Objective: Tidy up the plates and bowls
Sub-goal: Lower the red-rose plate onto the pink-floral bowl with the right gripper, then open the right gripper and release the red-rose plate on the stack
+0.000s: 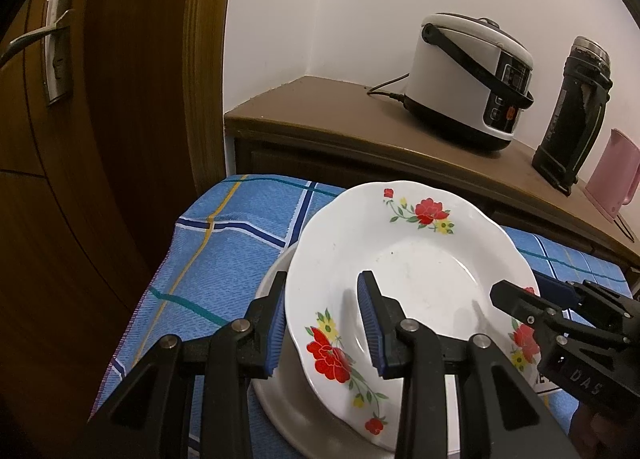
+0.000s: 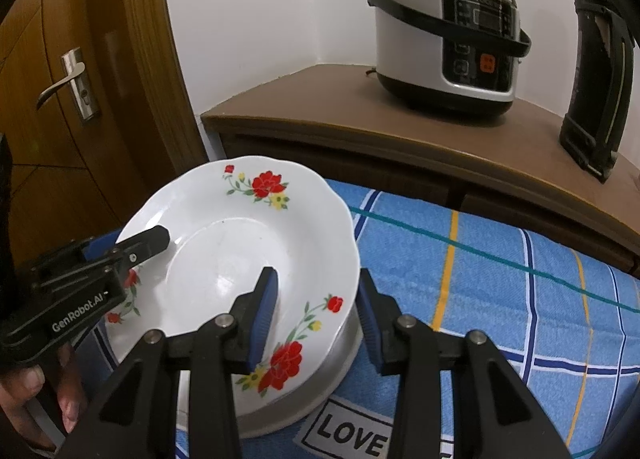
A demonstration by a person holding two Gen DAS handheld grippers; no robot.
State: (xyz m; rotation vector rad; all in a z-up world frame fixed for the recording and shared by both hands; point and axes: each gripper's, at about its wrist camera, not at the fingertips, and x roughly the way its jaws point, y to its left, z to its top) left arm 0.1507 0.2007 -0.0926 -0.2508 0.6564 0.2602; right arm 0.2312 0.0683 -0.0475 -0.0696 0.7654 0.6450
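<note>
A white floral plate [image 1: 412, 275] with red flowers rests on a plain grey-white plate [image 1: 276, 391] on the blue checked cloth. My left gripper [image 1: 326, 329] is open, its jaws straddling the floral plate's near-left rim, one finger inside, one outside. My right gripper [image 2: 316, 317] is open and straddles the same plate [image 2: 240, 259] at its right rim, above the lower plate [image 2: 344, 355]. Each gripper shows in the other's view: the right gripper [image 1: 560, 323] and the left gripper [image 2: 100, 259].
A wooden cabinet [image 1: 340, 123] stands behind the table, carrying a white rice cooker [image 1: 468, 79], a black thermos [image 1: 572, 111] and a pink jug [image 1: 612, 175]. A wooden door [image 1: 80, 139] is at the left. The blue cloth [image 2: 500, 279] stretches right.
</note>
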